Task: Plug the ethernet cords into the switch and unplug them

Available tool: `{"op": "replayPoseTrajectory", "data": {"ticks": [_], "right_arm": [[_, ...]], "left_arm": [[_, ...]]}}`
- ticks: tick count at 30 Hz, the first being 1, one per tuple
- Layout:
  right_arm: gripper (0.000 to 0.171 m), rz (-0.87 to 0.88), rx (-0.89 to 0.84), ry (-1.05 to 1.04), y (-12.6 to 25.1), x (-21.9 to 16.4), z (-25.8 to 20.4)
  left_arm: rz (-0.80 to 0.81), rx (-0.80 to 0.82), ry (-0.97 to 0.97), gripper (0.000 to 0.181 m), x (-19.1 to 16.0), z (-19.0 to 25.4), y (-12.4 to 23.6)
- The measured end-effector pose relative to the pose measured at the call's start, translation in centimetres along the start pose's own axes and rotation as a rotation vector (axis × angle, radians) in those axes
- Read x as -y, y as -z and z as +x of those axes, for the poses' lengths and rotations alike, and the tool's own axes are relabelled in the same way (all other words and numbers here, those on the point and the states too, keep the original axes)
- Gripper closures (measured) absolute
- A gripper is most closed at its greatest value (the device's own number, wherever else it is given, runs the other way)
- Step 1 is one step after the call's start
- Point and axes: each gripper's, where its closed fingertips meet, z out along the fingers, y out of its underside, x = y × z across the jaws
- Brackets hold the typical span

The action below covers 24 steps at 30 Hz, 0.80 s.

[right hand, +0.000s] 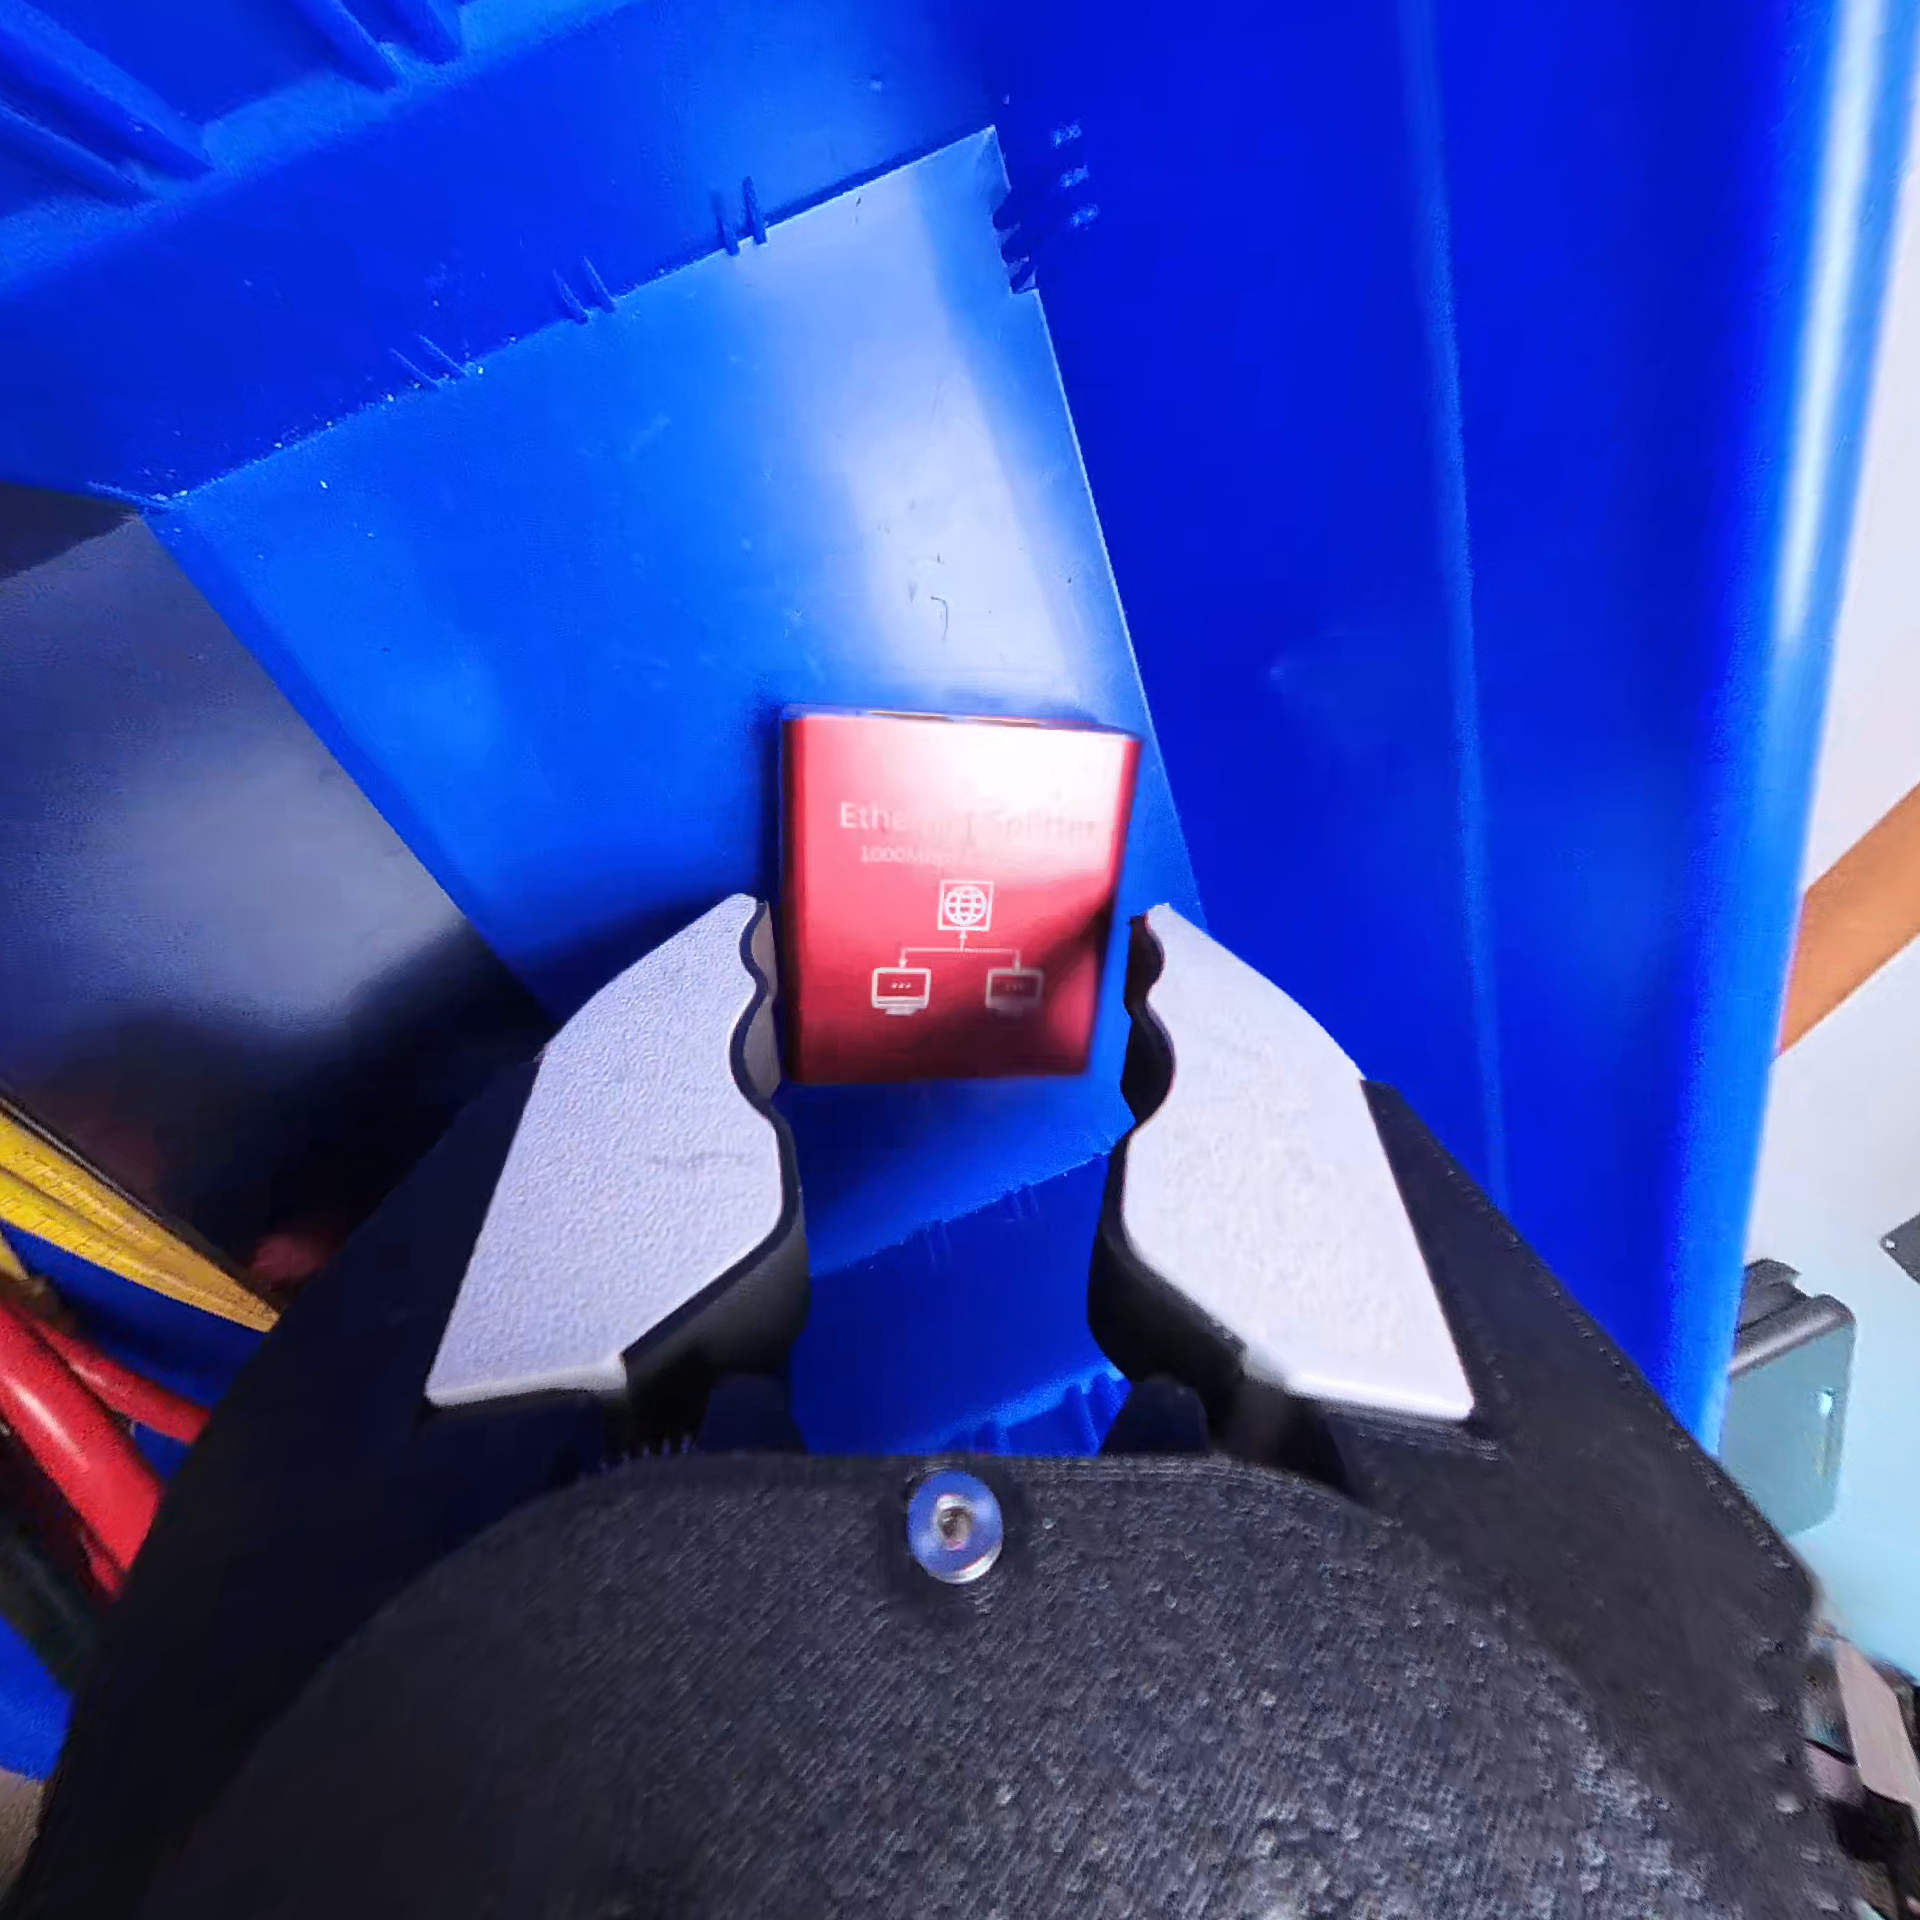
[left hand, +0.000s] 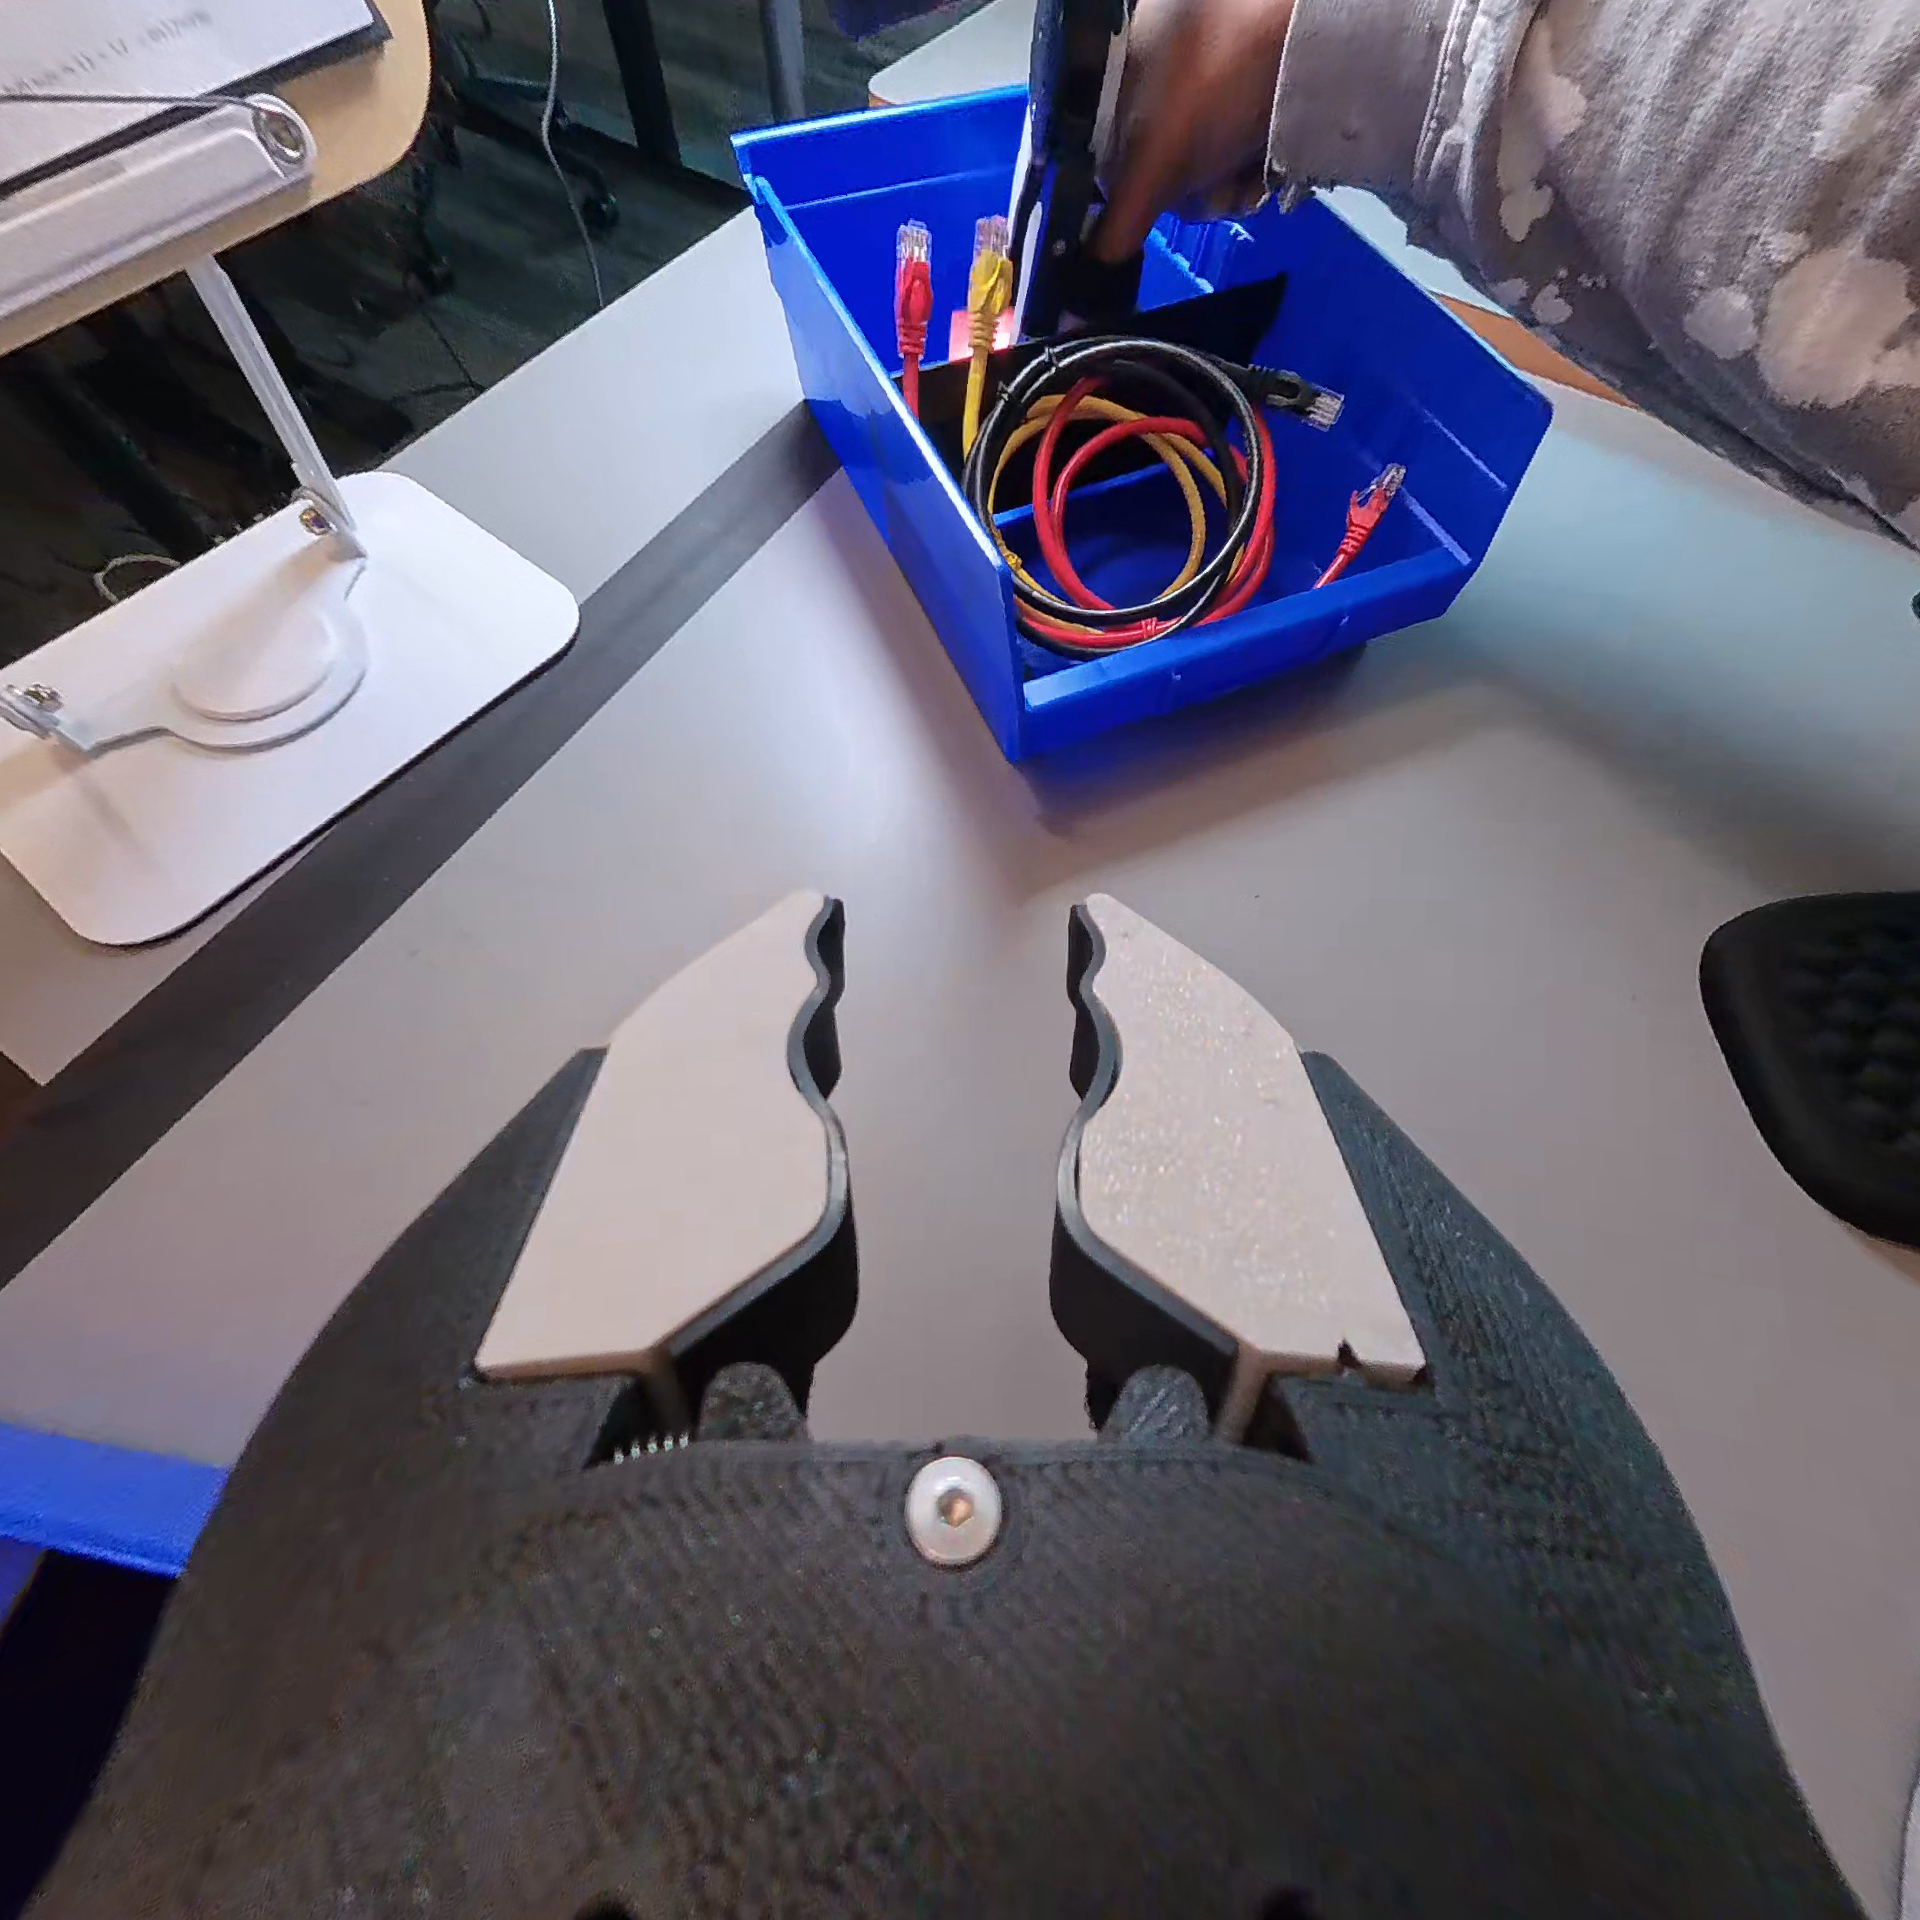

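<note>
The jaws of the right gripper (right hand: 951, 987) are spread around the small red metal switch box (right hand: 951, 894), which lies on the floor of the blue plastic bin (left hand: 904, 540); whether both are touching it cannot be told. The left gripper (left hand: 954, 961) is held with jaws parted and empty above the grey table (left hand: 1351, 935). Coiled red, yellow and black ethernet cords (left hand: 1127, 499) are seen in the bin.

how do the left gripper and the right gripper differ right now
The left gripper hovers over bare grey table, short of the blue bin; the right gripper reaches down inside that bin. Nothing lies between the left fingers, while the right fingers straddle the red switch, the right-hand finger not yet touching. Both are open, with black bodies and pale finger plates.
</note>
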Motion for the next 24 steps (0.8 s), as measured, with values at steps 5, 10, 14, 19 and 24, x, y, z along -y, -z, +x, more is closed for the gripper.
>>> {"op": "replayPoseTrajectory", "data": {"ticks": [5,10,14,19,24], "right_arm": [[0.102,0.095,-0.070,-0.033,2.2,1.1,1.1],[0.106,0.347,-0.138,-0.005,9.6,3.1,-0.1],[0.113,0.536,-0.122,0.150,15.7,3.1,-6.7],[0.114,0.497,-0.010,0.363,15.9,-0.3,-16.9],[0.115,0.279,-0.037,0.472,10.4,-4.9,-21.8]], "left_arm": [[0.005,0.012,-0.015,0.140,0.3,0.2,0.2],[0.005,0.039,-0.019,0.140,0.2,-0.6,0.6],[0.026,0.060,-0.010,0.140,0.5,-1.6,1.4],[0.035,0.089,-0.033,0.138,0.8,-2.3,3.1],[-0.066,0.149,-0.020,0.138,-1.4,-5.4,7.8]]}}
